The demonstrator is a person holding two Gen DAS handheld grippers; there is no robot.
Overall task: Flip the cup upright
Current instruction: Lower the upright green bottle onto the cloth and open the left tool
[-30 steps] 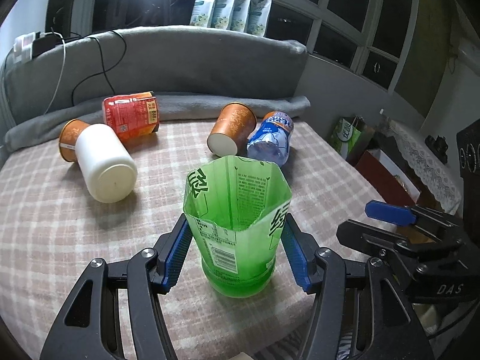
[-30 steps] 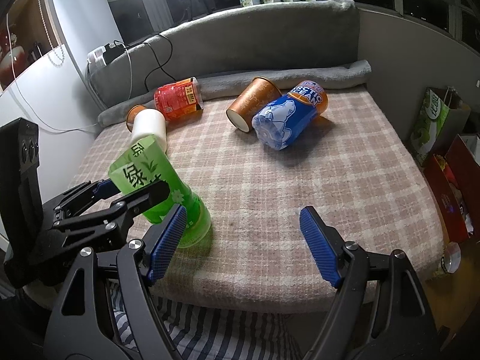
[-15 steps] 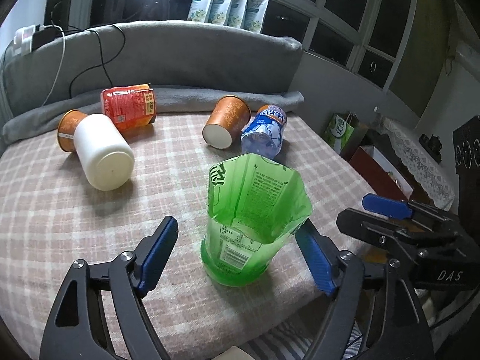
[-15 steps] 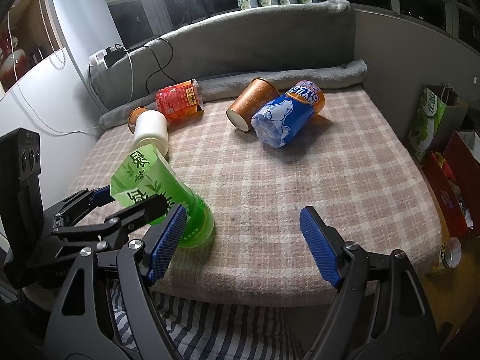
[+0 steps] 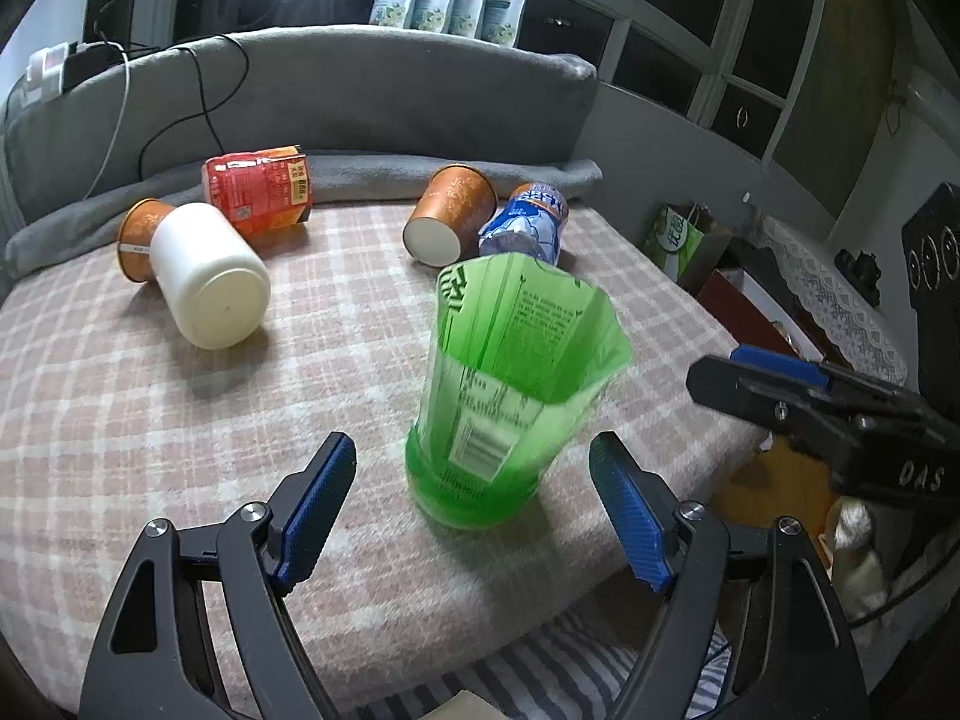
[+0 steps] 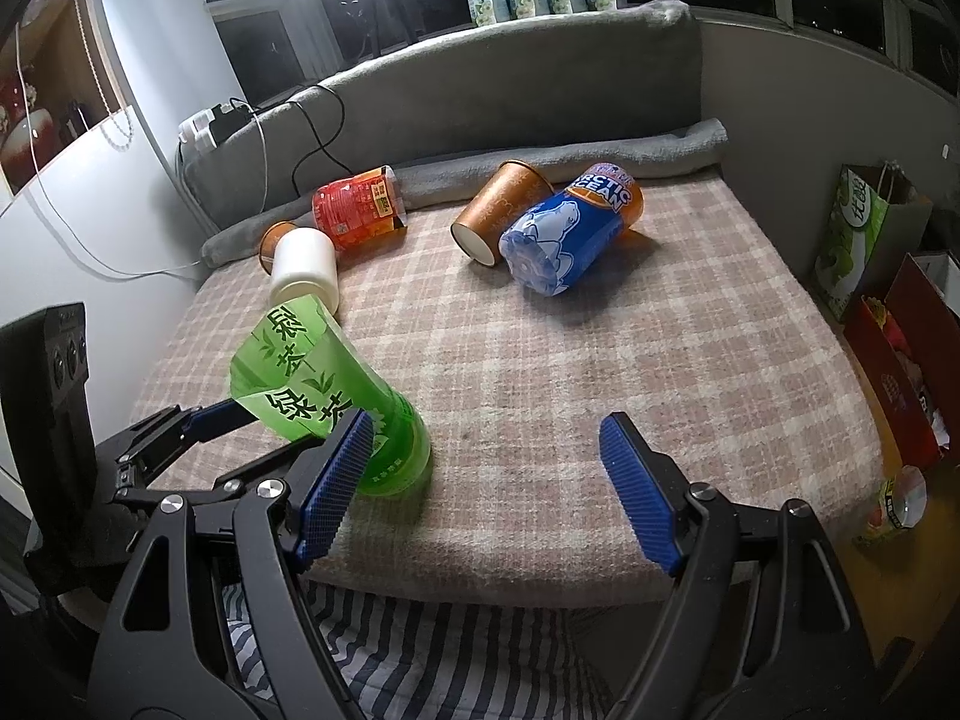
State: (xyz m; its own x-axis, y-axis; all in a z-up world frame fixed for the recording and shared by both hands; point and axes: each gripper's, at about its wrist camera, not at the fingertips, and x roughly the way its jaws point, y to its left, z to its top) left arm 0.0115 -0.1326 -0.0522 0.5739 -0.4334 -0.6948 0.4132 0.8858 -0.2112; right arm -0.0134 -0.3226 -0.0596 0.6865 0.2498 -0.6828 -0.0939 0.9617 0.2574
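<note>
A green cup [image 5: 510, 384] made from a cut bottle stands upright on its base near the front edge of the plaid blanket [image 5: 336, 336], open end up. It also shows in the right wrist view [image 6: 324, 396]. My left gripper [image 5: 474, 510] is open and empty, just behind the cup, with its blue pads apart from the cup's sides. My right gripper [image 6: 480, 492] is open and empty, to the right of the cup, over the blanket's front edge.
Lying on their sides further back are a white cup [image 5: 210, 276], a small orange cup [image 5: 135, 237], a red can-cup [image 5: 258, 195], an orange paper cup [image 5: 450, 213] and a blue cup [image 6: 570, 231]. A grey cushion [image 5: 360, 96] bounds the back. Bags [image 6: 864, 240] stand right.
My left gripper has opened, let go of the green cup and drawn back. The cup now stands on its own. My right gripper has stayed open and nearly still.
</note>
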